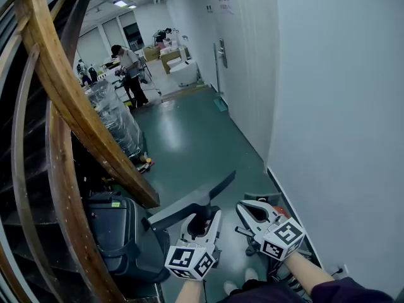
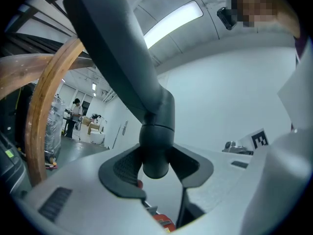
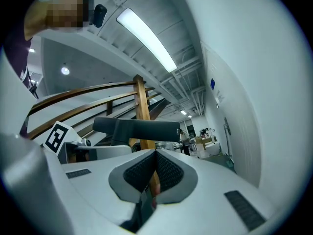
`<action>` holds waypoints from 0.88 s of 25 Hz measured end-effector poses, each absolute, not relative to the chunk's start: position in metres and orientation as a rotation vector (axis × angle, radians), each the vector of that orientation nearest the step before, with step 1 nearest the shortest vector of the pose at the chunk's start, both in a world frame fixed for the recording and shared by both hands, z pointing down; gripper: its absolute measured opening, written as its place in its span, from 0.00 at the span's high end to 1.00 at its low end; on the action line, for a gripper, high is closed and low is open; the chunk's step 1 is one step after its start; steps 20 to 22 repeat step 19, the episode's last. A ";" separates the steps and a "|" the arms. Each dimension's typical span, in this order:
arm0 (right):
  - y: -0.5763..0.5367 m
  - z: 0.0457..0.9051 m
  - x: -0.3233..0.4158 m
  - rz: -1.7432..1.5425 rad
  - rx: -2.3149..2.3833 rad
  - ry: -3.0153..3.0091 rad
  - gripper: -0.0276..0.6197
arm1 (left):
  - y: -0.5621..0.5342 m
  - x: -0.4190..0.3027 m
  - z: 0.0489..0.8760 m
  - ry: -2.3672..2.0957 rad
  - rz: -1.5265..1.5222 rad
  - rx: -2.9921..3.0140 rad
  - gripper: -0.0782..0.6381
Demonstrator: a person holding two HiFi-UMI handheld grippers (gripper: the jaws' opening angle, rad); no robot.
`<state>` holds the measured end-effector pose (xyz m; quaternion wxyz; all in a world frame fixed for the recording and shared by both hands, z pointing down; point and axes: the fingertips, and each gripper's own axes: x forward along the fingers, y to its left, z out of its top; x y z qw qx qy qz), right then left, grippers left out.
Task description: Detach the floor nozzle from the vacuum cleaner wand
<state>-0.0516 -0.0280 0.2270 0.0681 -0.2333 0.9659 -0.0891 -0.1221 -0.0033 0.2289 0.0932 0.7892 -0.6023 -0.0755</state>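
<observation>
The dark grey floor nozzle [image 1: 189, 202] hangs in the air, free of any wand, its flat head slanting up to the right. My left gripper [image 1: 203, 218] is shut on its round neck. In the left gripper view the neck [image 2: 156, 151] sits between the pads, and the nozzle's head [image 2: 117, 53] runs up to the left. My right gripper [image 1: 243, 208] is just to the right, shut and empty. In the right gripper view its pads [image 3: 166, 173] meet, and the nozzle [image 3: 142, 129] shows as a dark bar ahead. No wand is clearly seen.
A curved wooden stair rail [image 1: 69, 100] fills the left. A dark case [image 1: 117, 232] stands below it. A white wall [image 1: 341, 106] runs close on the right, with red and grey parts [image 1: 282, 212] at its foot. Far down the green floor [image 1: 189, 144] are a wrapped pallet [image 1: 117, 115] and a person [image 1: 129, 68].
</observation>
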 end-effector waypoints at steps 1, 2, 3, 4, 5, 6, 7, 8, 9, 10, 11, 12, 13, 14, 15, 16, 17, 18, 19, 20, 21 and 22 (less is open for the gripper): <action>-0.028 0.224 -0.051 -0.262 -0.703 2.907 0.93 | -0.004 -0.121 0.226 -1.790 -0.232 2.348 0.64; -0.028 0.222 -0.050 -0.259 -0.704 2.906 0.93 | -0.004 -0.120 0.224 -1.790 -0.238 2.351 0.64; -0.028 0.222 -0.049 -0.257 -0.705 2.906 0.93 | -0.004 -0.120 0.224 -1.788 -0.239 2.353 0.64; -0.028 0.222 -0.049 -0.257 -0.704 2.907 0.93 | -0.004 -0.119 0.224 -1.785 -0.236 2.355 0.64; -0.028 0.224 -0.049 -0.259 -0.703 2.908 0.93 | -0.005 -0.117 0.225 -1.783 -0.231 2.355 0.64; -0.028 0.224 -0.048 -0.262 -0.702 2.908 0.93 | -0.005 -0.116 0.226 -1.781 -0.227 2.355 0.64; -0.028 0.225 -0.047 -0.265 -0.701 2.908 0.93 | -0.006 -0.115 0.227 -1.781 -0.224 2.354 0.64; -0.029 0.226 -0.046 -0.267 -0.701 2.907 0.93 | -0.006 -0.114 0.228 -1.780 -0.223 2.352 0.64; -0.029 0.226 -0.046 -0.270 -0.701 2.906 0.93 | -0.007 -0.113 0.229 -1.778 -0.222 2.350 0.64; -0.030 0.227 -0.045 -0.273 -0.701 2.905 0.93 | -0.008 -0.113 0.230 -1.776 -0.220 2.348 0.64; -0.031 0.228 -0.045 -0.277 -0.700 2.905 0.93 | -0.008 -0.113 0.231 -1.773 -0.217 2.346 0.64; -0.032 0.229 -0.044 -0.280 -0.699 2.906 0.93 | -0.009 -0.112 0.232 -1.772 -0.213 2.343 0.64; -0.033 0.229 -0.044 -0.282 -0.700 2.908 0.93 | -0.010 -0.112 0.233 -1.772 -0.210 2.341 0.64; -0.034 0.229 -0.043 -0.283 -0.701 2.910 0.93 | -0.011 -0.112 0.234 -1.772 -0.208 2.339 0.64; -0.036 0.229 -0.043 -0.283 -0.703 2.911 0.93 | -0.012 -0.112 0.234 -1.773 -0.207 2.338 0.64; -0.038 0.229 -0.042 -0.284 -0.705 2.911 0.93 | -0.013 -0.112 0.235 -1.773 -0.208 2.336 0.64; -0.040 0.230 -0.042 -0.284 -0.707 2.910 0.93 | -0.015 -0.111 0.235 -1.774 -0.209 2.334 0.64; -0.041 0.230 -0.041 -0.286 -0.708 2.910 0.93 | -0.016 -0.111 0.236 -1.774 -0.209 2.332 0.64; -0.043 0.230 -0.041 -0.287 -0.709 2.909 0.93 | -0.018 -0.111 0.236 -1.775 -0.210 2.330 0.64; -0.043 0.230 -0.041 -0.287 -0.709 2.909 0.93 | -0.018 -0.111 0.236 -1.775 -0.210 2.330 0.64; -0.043 0.230 -0.041 -0.287 -0.709 2.909 0.93 | -0.018 -0.111 0.236 -1.775 -0.210 2.330 0.64; -0.043 0.230 -0.041 -0.287 -0.709 2.909 0.93 | -0.018 -0.111 0.236 -1.775 -0.210 2.330 0.64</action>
